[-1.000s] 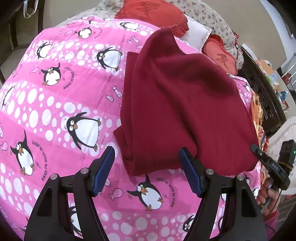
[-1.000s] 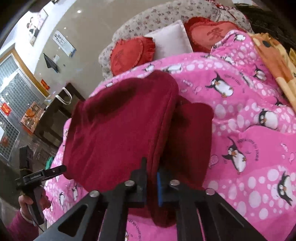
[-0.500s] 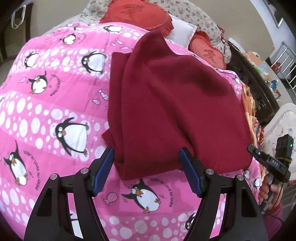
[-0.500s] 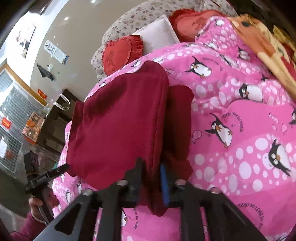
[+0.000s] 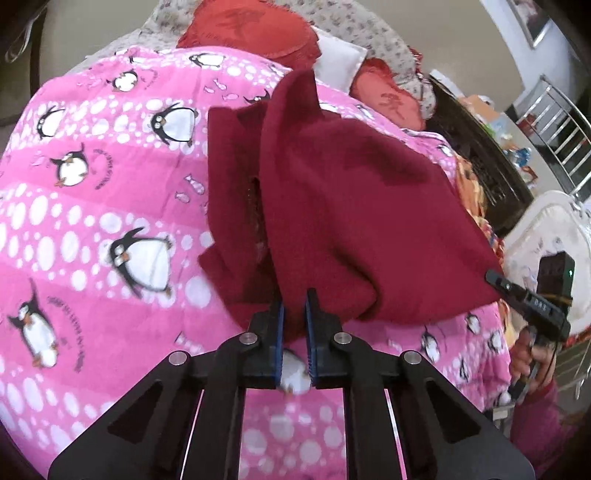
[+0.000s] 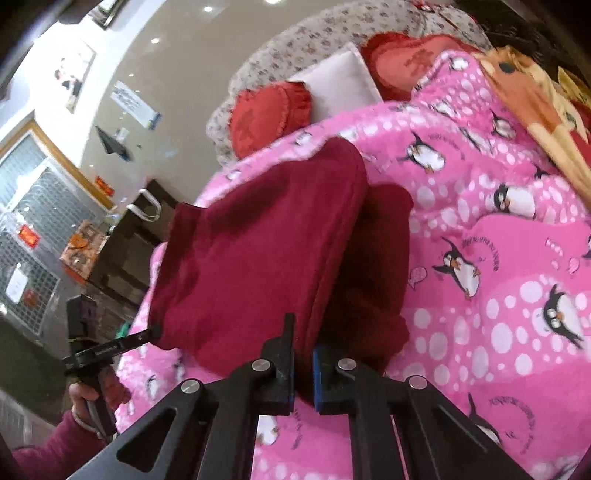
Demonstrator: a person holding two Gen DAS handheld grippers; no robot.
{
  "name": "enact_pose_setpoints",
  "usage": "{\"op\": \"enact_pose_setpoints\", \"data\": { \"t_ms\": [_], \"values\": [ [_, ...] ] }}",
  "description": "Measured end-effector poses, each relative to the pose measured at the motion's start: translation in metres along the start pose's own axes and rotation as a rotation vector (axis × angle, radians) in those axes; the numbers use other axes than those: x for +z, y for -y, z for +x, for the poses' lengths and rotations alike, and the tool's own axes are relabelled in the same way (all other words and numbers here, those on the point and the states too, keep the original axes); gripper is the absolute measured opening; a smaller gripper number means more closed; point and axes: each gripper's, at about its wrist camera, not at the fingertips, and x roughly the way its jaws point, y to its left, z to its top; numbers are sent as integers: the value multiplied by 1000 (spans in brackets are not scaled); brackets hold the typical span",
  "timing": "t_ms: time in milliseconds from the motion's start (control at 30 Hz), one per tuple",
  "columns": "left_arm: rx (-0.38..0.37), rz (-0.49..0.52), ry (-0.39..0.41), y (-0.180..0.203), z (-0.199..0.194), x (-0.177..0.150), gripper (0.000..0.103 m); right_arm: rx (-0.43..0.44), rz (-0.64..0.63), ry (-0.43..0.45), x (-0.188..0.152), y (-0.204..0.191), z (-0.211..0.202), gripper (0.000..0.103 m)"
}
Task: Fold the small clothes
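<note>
Already doubled over, the dark red garment [image 5: 354, 206] lies on the pink penguin blanket [image 5: 92, 221] that covers the bed, its long axis running away from both cameras toward the red cushions [image 5: 251, 29] at the far end. Its near edge is bunched and slightly raised where the two tools meet it.

From the left wrist view, the left tongs [image 5: 293, 332] have just been closing and now pinch the near hem close to the garment's left side, red cloth caught between the blue pads. From the right wrist view, the right tongs [image 6: 303, 363] are likewise clamped on a thick fold of the near edge, toward the garment's right side; their jaws have just been opening and closing again, with cloth between them.

So the garment stretches forward from both tongs, each holding one near corner, neither hand plainly nearer. The next fold most likely turns on carrying this near edge forward along the long axis toward the far edge. Each view shows the other tool [image 5: 532, 302] held in a hand [image 6: 92, 398] off to the side.
</note>
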Motion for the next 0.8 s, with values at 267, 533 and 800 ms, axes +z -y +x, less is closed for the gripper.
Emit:
{"op": "enact_pose_setpoints", "data": {
  "t_ms": [267, 533, 800],
  "values": [
    [-7, -106, -39, -28, 13, -26, 7, -41, 120, -84, -17, 34, 29, 6],
    [97, -11, 45, 2, -25, -2, 14, -90, 0, 22, 22, -1, -2, 25],
    [124, 36, 141, 39, 6, 63, 60, -84, -101, 32, 84, -38, 63, 29]
  ]
}}
